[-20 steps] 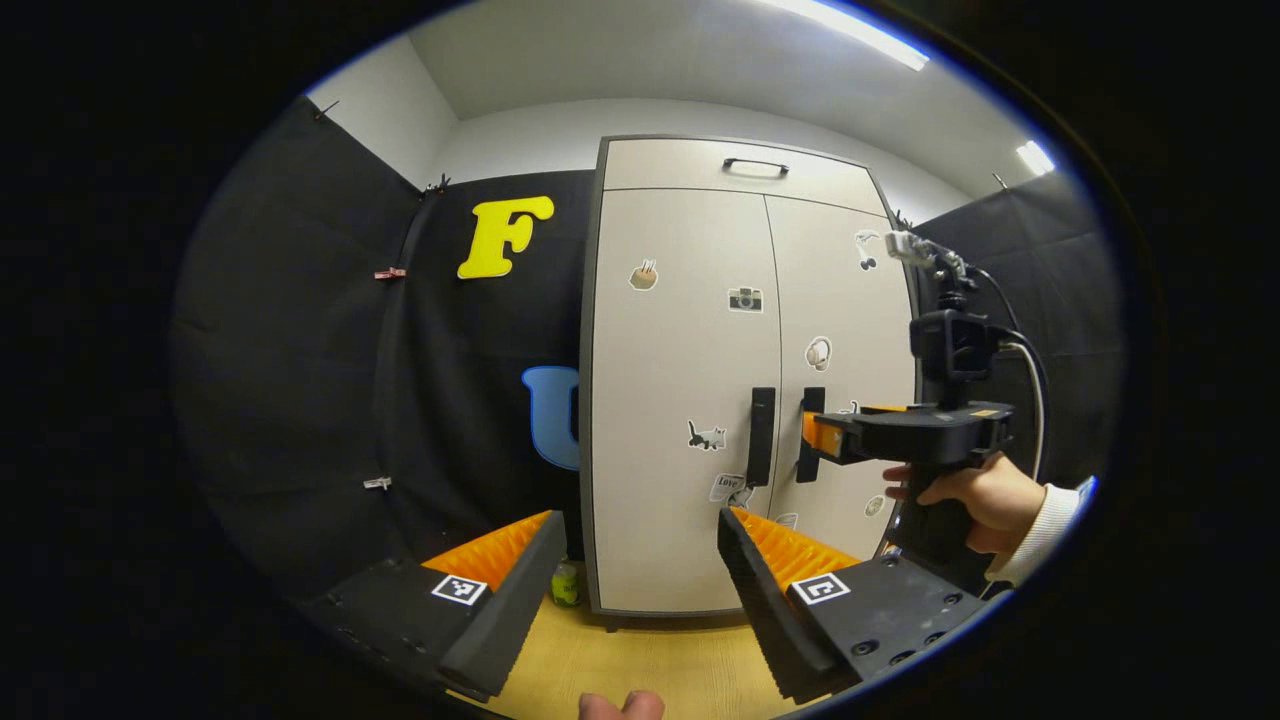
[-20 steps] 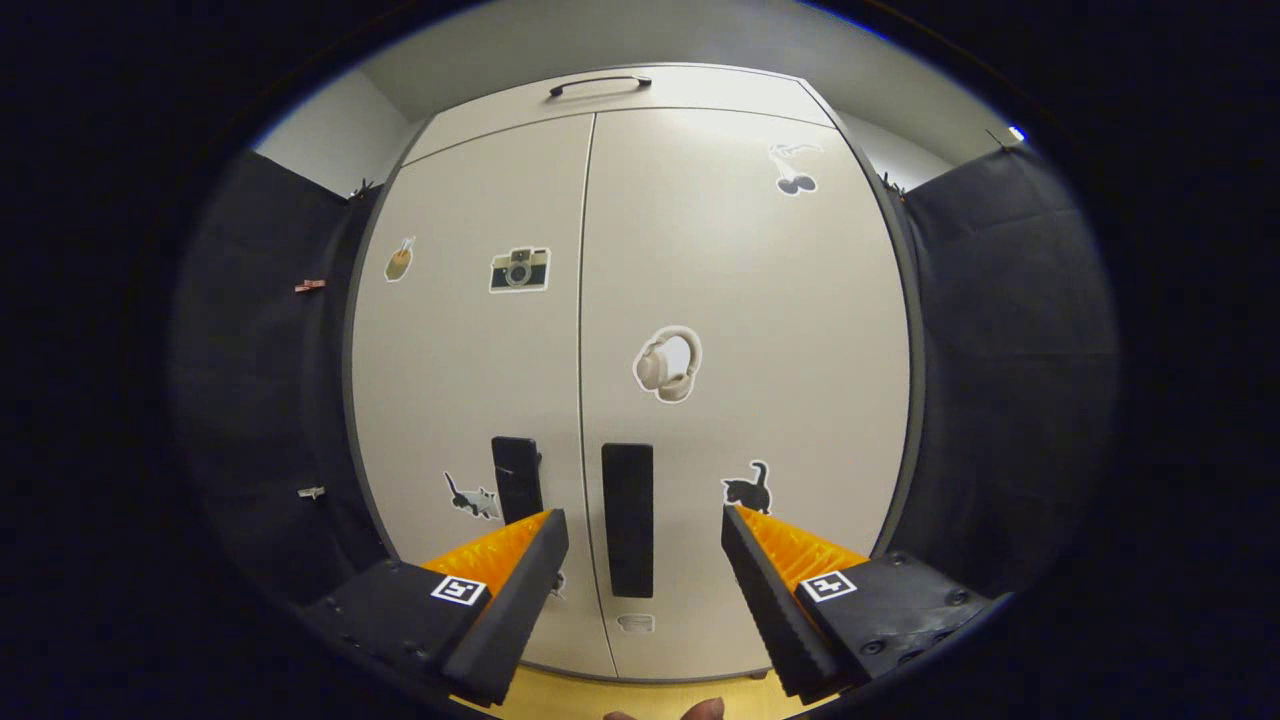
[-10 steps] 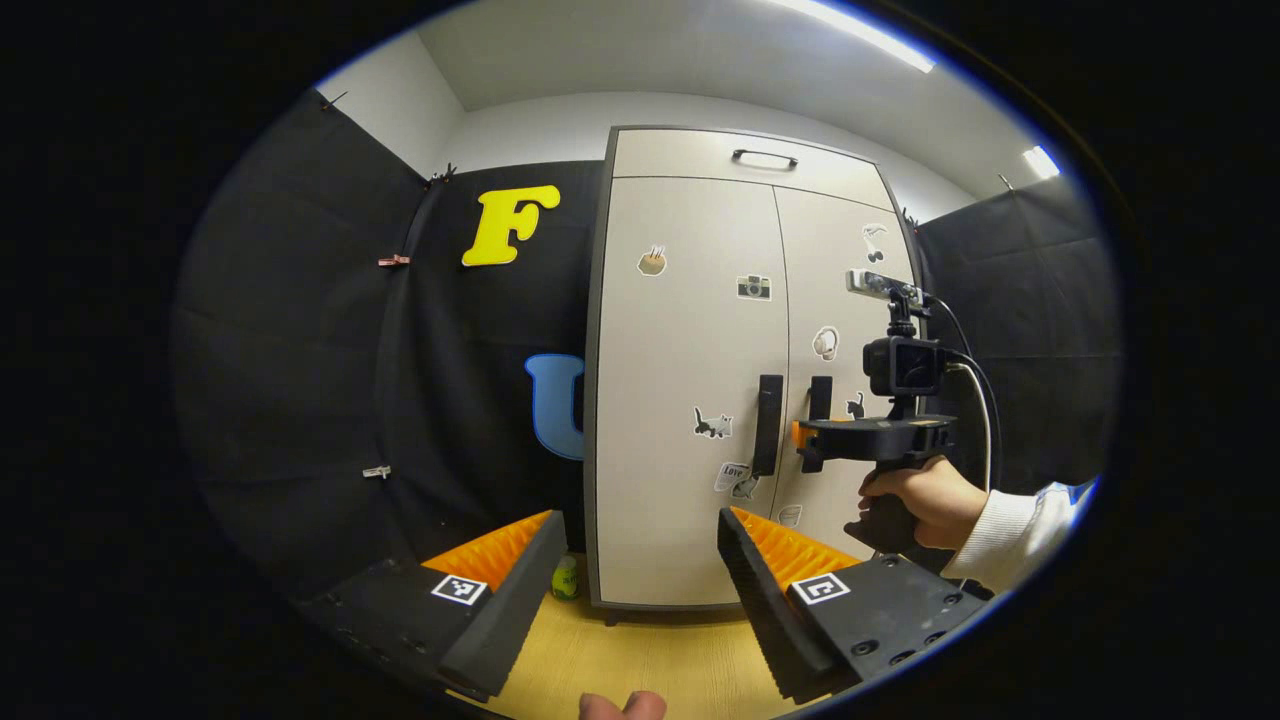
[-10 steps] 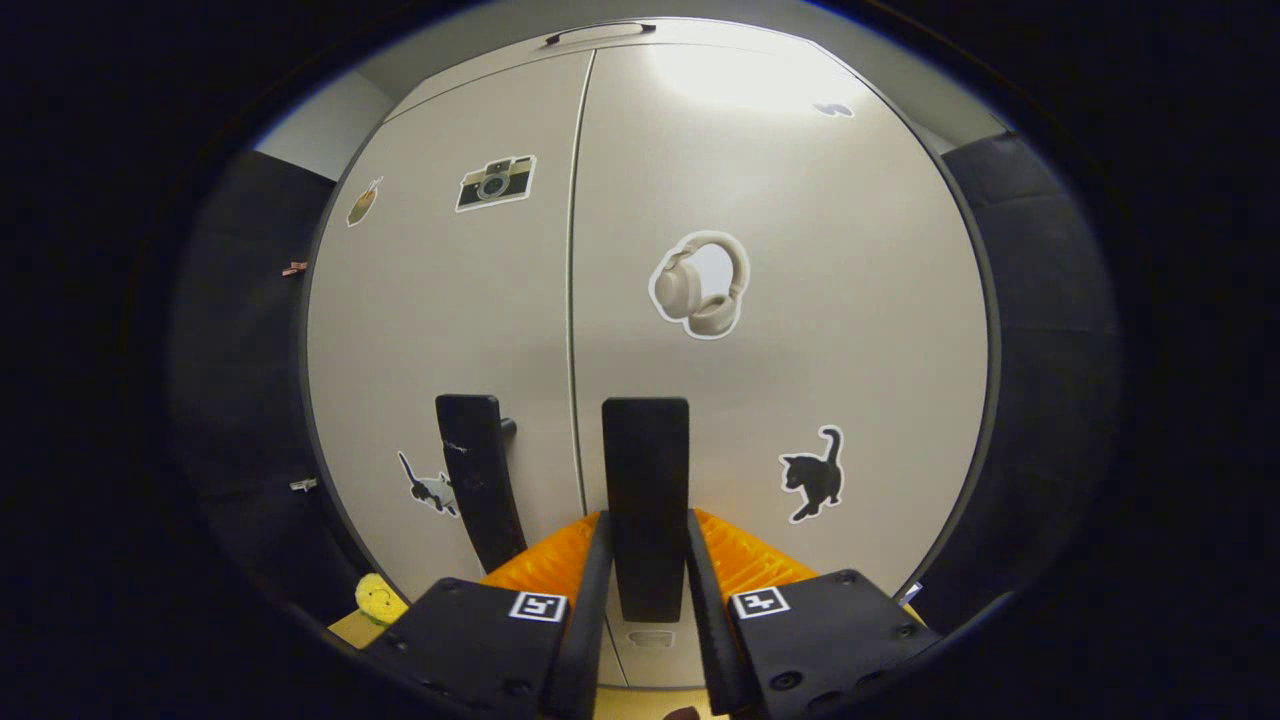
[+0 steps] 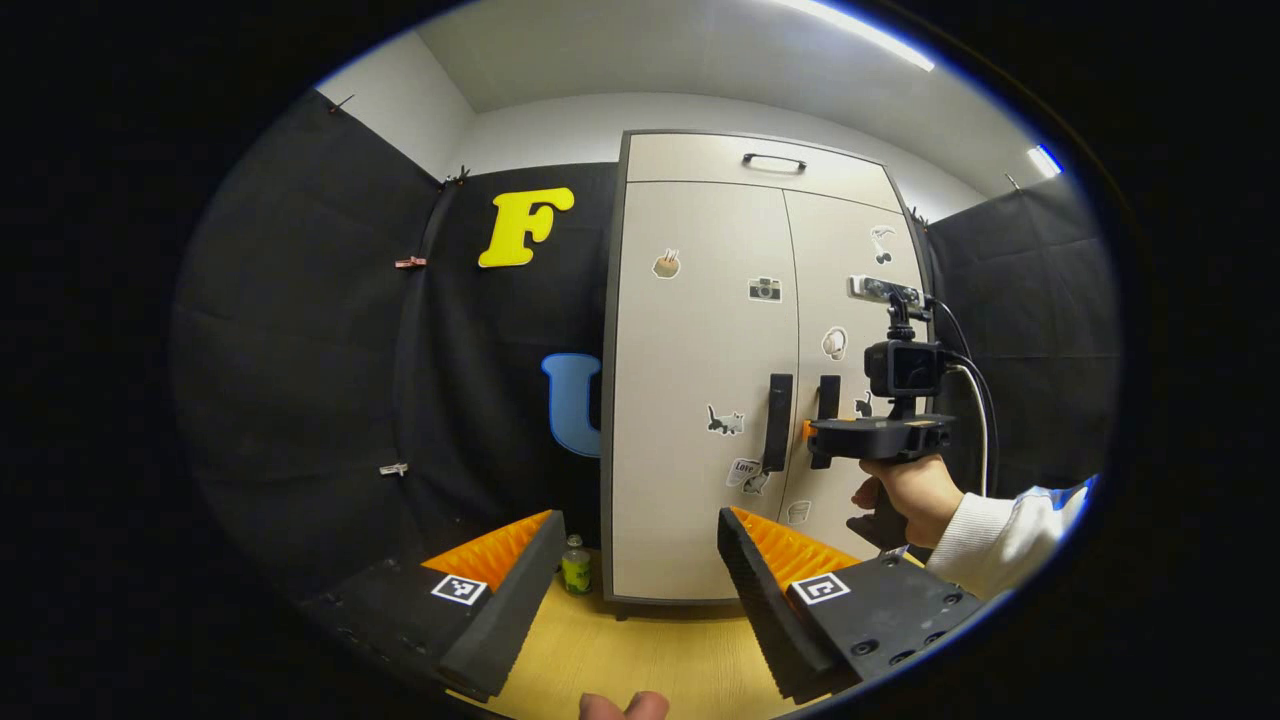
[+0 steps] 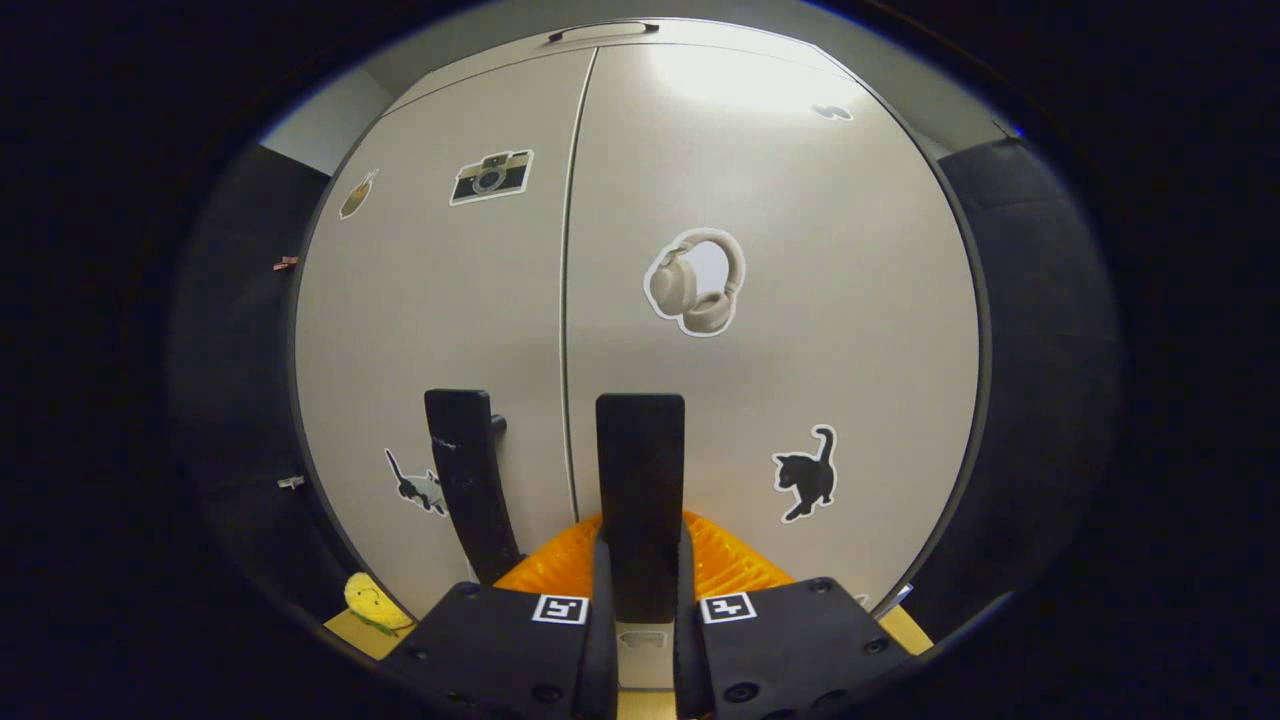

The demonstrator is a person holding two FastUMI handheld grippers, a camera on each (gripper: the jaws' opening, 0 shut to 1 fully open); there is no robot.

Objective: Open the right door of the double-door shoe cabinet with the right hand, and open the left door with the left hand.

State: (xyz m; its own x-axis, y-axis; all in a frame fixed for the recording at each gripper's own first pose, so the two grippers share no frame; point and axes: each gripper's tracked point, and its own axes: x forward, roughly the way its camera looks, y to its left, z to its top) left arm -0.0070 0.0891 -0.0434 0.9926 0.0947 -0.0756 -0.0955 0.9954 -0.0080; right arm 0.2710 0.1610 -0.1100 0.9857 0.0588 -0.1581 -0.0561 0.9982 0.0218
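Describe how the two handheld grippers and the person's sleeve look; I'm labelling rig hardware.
The left gripper has wedge-shaped ribbed fingers, each base bearing a square black-and-white marker. The right gripper is a dark pistol-grip unit with a boxy camera on a post and a cable looping behind. The hand holding it wears a white knit sleeve.

Showing pale beige on the cabinet doors (image 6: 760, 200), black on both door handles (image 6: 640, 480), a black cat sticker (image 6: 805, 475), a yellow toy (image 6: 368, 600), light wood on the floor (image 5: 640, 650).
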